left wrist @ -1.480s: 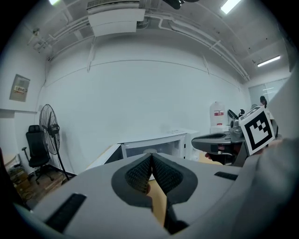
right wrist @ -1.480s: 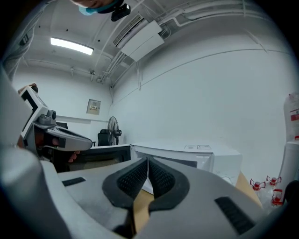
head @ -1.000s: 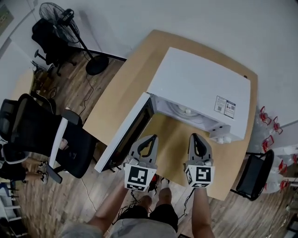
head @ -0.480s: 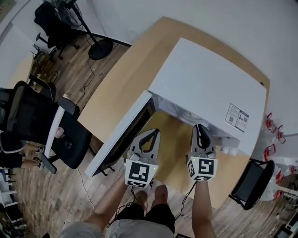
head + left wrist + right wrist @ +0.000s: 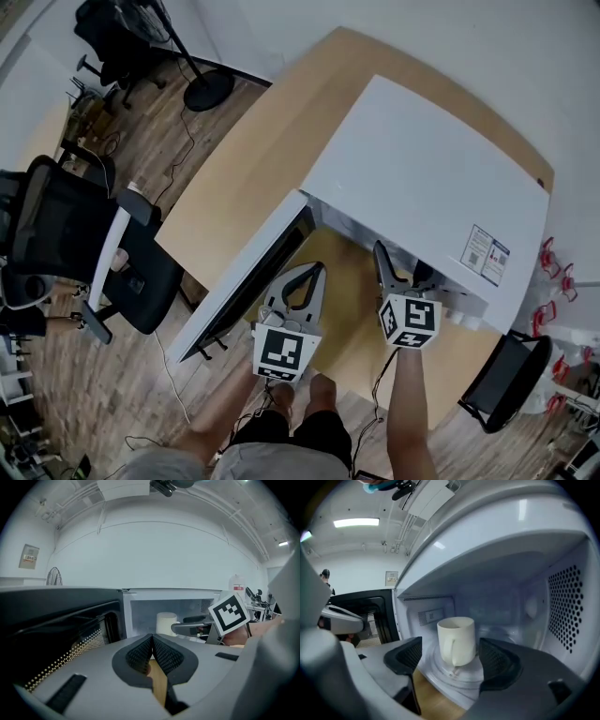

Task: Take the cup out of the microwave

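Observation:
A white microwave [image 5: 422, 178] stands on the wooden table [image 5: 253, 159], its door [image 5: 248, 281] swung open to the left. Inside, a cream cup [image 5: 457, 639] with its handle toward me stands upright on the glass turntable [image 5: 464, 674]. My right gripper [image 5: 452, 660] is at the microwave's mouth, jaws opening; the cup stands just beyond and between the pads [image 5: 497, 660], untouched. In the head view the right gripper [image 5: 394, 267] reaches under the microwave's top edge. My left gripper [image 5: 152, 651] is shut on nothing and hangs in front of the opening, beside the door; the cup [image 5: 166, 623] shows past it.
The open door [image 5: 61, 630] fills the left side of the left gripper view. The microwave's perforated right wall [image 5: 567, 606] is close to the right gripper. Black office chairs [image 5: 66, 234] and a fan base [image 5: 208, 89] stand on the floor to the left, another chair [image 5: 497, 375] to the right.
The right gripper has moved forward into the microwave's mouth, and its jaws have gone from shut to open. The left gripper has shifted slightly forward and stays shut.

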`<action>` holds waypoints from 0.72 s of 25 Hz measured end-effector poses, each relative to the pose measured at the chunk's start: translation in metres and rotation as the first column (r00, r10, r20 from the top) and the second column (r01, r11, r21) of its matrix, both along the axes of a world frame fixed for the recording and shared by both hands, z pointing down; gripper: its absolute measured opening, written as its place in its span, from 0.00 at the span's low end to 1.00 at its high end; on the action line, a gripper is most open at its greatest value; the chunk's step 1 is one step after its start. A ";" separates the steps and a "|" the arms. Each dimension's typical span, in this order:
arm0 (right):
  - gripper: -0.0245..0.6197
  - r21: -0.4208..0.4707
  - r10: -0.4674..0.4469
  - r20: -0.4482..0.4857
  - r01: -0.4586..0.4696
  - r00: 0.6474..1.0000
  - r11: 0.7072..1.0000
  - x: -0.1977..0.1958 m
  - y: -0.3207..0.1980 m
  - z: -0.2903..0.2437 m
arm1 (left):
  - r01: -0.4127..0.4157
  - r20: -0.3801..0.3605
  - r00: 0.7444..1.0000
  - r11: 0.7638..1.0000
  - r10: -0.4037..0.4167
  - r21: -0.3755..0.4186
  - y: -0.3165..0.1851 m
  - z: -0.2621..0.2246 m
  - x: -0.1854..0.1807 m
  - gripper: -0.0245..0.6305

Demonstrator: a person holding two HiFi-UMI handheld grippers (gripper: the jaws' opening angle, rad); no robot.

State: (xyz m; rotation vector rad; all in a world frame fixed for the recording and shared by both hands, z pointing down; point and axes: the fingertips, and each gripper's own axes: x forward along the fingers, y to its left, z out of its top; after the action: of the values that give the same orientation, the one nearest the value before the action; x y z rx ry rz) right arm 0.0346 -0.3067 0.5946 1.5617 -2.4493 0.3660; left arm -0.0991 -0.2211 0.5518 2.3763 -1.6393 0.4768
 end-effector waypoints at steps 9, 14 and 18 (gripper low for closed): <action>0.66 -0.047 0.000 -0.057 -0.002 0.998 0.999 -0.004 -0.028 0.018 | 0.019 -0.002 1.000 1.000 -0.019 -0.001 -0.012 0.001 -0.001 0.07; 0.67 -0.056 -0.008 -0.071 0.004 0.997 0.998 -0.007 -0.039 0.028 | 0.030 -0.007 1.000 1.000 -0.030 -0.007 -0.016 0.006 -0.002 0.07; 0.67 -0.056 -0.010 -0.090 0.005 0.996 0.998 -0.008 -0.046 0.033 | 0.033 -0.002 0.999 0.999 -0.033 -0.019 -0.019 0.014 -0.002 0.07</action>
State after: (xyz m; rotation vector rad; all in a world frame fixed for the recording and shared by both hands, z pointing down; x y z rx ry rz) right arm 0.0261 -0.3523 0.6272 1.5128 -2.3557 0.3508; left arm -0.1011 -0.2398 0.5663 2.3318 -1.6631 0.4814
